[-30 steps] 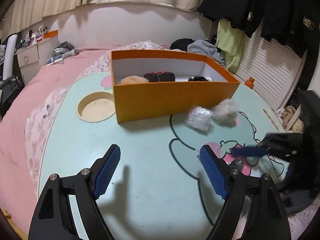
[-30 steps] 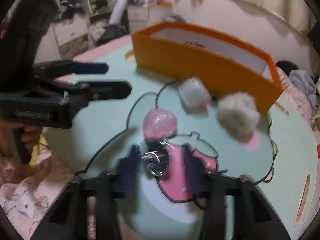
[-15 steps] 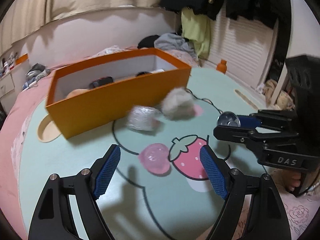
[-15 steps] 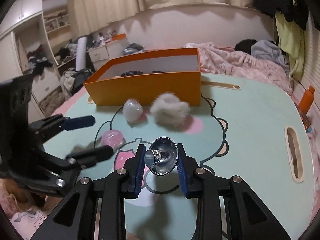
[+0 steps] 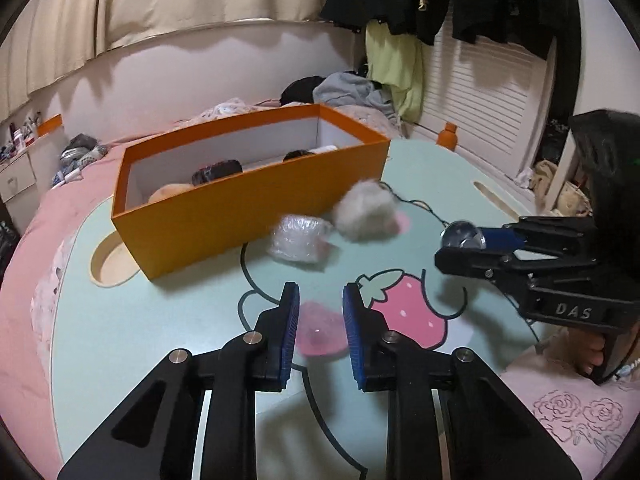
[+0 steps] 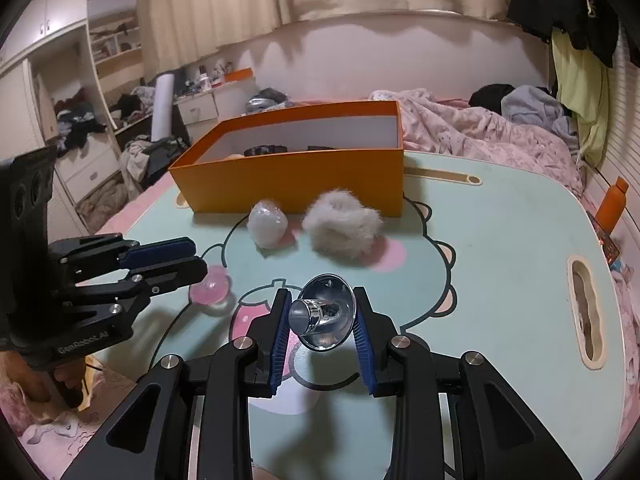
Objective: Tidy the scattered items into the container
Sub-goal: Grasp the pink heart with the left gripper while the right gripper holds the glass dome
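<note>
A: Nearest first. Right gripper (image 6: 320, 316) is clamped on a chrome knob (image 6: 325, 312), carried above the table (image 6: 500, 240), not boxed yet. Left gripper (image 5: 320, 316) has just been closing, pink ball (image 5: 320, 330) between the pads; contact blurred, likely gripped.

B: Further out?

A: Clear wrapped lump (image 6: 267, 222) and grey fur puff (image 6: 342, 230) lie loose just before the orange box (image 6: 288, 184). A few dark items are already inside. So roughly four to go.

B: View differences?

A: Right view shows the ball resting on the table under the left jaws; left view shows more of the box contents, plus the hand holding the right gripper.
</note>
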The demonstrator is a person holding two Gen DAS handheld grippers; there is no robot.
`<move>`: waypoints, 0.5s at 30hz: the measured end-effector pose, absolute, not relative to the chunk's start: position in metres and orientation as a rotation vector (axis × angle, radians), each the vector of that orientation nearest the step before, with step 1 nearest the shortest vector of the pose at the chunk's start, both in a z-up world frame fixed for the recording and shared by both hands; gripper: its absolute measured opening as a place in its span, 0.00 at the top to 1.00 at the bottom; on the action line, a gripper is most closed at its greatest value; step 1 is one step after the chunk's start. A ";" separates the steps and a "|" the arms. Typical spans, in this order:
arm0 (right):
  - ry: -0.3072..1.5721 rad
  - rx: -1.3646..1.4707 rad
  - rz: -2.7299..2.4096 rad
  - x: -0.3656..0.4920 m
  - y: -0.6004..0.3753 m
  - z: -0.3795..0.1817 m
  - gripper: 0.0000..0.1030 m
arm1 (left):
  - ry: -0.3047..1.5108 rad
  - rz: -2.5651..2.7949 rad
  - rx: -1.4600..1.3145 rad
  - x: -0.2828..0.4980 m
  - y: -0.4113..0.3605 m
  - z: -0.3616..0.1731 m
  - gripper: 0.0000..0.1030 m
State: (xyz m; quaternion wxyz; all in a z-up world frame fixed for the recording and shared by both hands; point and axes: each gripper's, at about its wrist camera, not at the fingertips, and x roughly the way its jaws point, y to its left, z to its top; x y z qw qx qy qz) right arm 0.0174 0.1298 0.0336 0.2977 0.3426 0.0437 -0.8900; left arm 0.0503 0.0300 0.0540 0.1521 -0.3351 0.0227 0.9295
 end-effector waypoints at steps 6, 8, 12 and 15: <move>0.098 0.913 -2.368 0.017 0.133 0.033 0.72 | 0.011 2.680 -1.023 0.047 0.022 0.044 0.61; 0.089 0.917 -2.367 0.016 0.133 0.033 0.72 | 0.003 2.673 -1.007 0.050 0.023 0.044 0.38; 0.090 0.916 -2.364 0.016 0.133 0.033 0.72 | 0.050 2.676 -0.987 0.051 0.030 0.044 0.34; 0.089 0.915 -2.365 0.016 0.133 0.033 0.72 | 0.078 2.671 -1.057 0.045 0.033 0.032 0.36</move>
